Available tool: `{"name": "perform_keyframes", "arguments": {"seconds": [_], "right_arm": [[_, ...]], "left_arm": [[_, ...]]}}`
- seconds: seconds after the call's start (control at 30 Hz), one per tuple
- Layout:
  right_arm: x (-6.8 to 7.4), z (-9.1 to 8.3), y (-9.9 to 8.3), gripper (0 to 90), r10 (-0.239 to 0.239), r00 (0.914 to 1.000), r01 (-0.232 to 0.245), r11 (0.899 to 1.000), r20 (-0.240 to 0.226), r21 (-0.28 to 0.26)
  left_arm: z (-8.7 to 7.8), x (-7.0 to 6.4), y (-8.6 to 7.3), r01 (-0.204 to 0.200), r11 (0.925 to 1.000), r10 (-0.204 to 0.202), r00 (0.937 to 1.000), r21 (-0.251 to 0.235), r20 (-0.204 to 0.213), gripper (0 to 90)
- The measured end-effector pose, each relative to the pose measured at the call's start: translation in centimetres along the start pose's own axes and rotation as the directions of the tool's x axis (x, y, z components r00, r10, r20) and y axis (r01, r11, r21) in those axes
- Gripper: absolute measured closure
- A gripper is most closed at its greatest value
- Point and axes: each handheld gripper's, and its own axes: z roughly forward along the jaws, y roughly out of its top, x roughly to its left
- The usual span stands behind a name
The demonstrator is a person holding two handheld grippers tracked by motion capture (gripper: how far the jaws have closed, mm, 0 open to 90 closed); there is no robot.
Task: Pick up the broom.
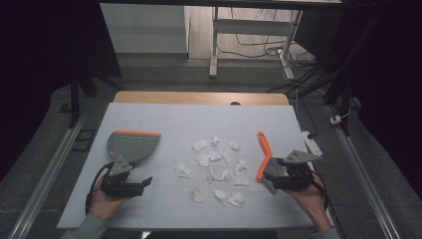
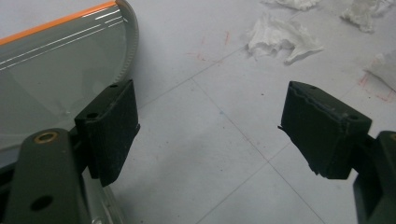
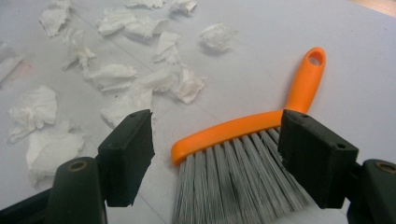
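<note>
I am holding my left gripper point(image 2: 210, 126) with its jaws spread wide over bare table point(image 1: 164, 117), gripping nothing. Its left jaw is sitting just beside the dustpan point(image 1: 130, 145), at the pan's near edge; I cannot tell whether it is touching. My right gripper point(image 3: 217, 154) is also standing wide open, its jaws lying either side of the brush point(image 3: 261, 140) bristles without closing on them.

The brush is lying flat at the right of the table, its orange back and handle angling away from me, grey bristles pointing toward my right hand point(image 1: 311, 196). The dustpan is lying at the left, grey with an orange lip along its far edge, and its tray is looking empty.

Between the two, crumpled white paper scraps point(image 1: 216, 167) are lying scattered across the middle of the table, some bunched close together, others apart. My left hand point(image 1: 102, 199) is resting near the table's front edge.
</note>
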Motion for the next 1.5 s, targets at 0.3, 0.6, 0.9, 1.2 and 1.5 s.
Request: {"name": "perform_keyframes", "arguments": {"seconds": [0.3, 0.6, 0.9, 1.2, 1.5], "right_arm": [[-1.4, 0.0, 1.4, 27.1, 0.047, 0.9973, -0.049, 0.999, 0.056, 0.025], [-3.8, 1.1, 3.3, 29.3, 0.129, 0.9863, -0.139, 0.985, 0.103, 0.098], [-5.4, 2.9, 5.6, 30.0, 0.187, 0.9735, -0.21, 0.958, 0.132, 0.194], [-7.0, 6.7, 7.1, 30.5, 0.255, 0.949, -0.309, 0.869, 0.185, 0.387], [-7.1, 9.8, 6.7, 38.0, 0.25, 0.9408, -0.333, 0.809, 0.23, 0.484]], "left_arm": [[0.1, 0.1, 0.1, 0.0, 1.0, 0.0, 1.0, -0.004, -0.004, 20.2], [0.3, -0.3, 0.3, -0.013, 0.9999, 0.013, 0.9997, 0.001, -0.02, 20.6], [-0.2, 0.0, 0.3, -0.002, 0.9997, 0.001, 0.9998, -0.025, -0.022, 20.8], [0.1, -0.7, 0.2, -0.051, 0.9986, 0.051, 0.9986, -0.012, -0.015, 21.0], [0.3, -0.6, 0.2, -0.048, 0.9987, 0.048, 0.9988, -0.015, 0.004, 20.9]]}}
